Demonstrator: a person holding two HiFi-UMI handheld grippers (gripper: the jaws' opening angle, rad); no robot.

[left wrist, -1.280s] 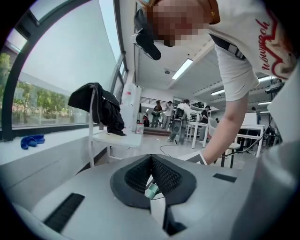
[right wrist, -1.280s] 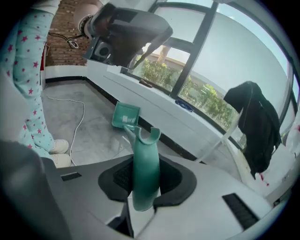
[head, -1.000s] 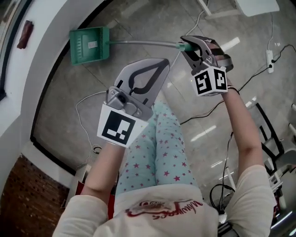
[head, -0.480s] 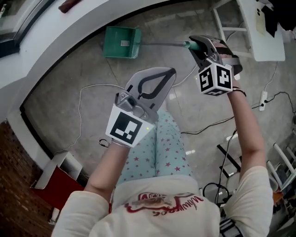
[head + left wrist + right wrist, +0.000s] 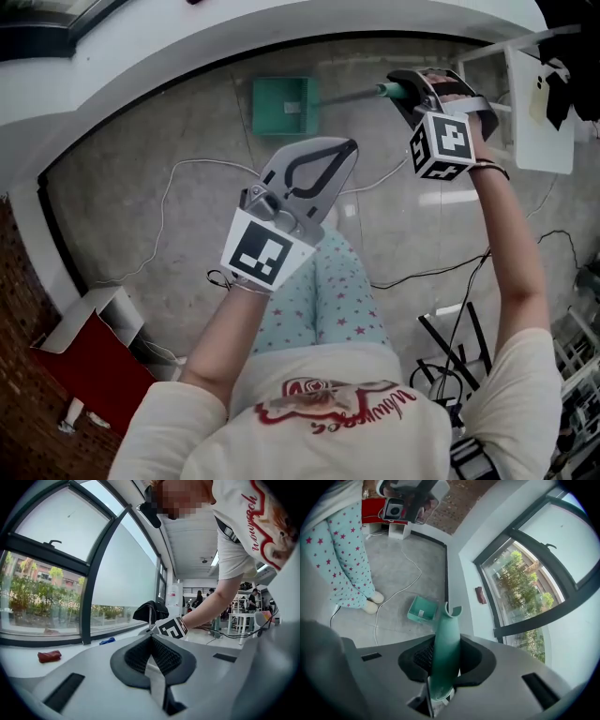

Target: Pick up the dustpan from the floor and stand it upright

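Nearest you, your trousers (image 5: pixel 328 300) stand on a grey, glossy floor (image 5: pixel 141 216). Your left claw (image 5: pixel 345 148) is up in front of you with its jaws together and nothing between them. Your right claw (image 5: pixel 397 90) is clamped on the green handle (image 5: pixel 444 644) of the dustpan (image 5: pixel 284 105), and the handle runs from the claw to the pan. The pan sits low by the foot of the curved wall; whether it touches the floor cannot be told. A white cable (image 5: pixel 178 178) loops across the floor between your feet and the pan, and a black cable (image 5: pixel 441 270) trails off to your right, near a black frame (image 5: pixel 459 337). A red box (image 5: pixel 80 352) lies at your left by the wall. A white stand (image 5: pixel 534 103) is just beyond the right claw. Past the pan a white sill (image 5: pixel 187 37) curves round under the window (image 5: pixel 525 573), with a small red thing (image 5: pixel 481 595) lying on it.
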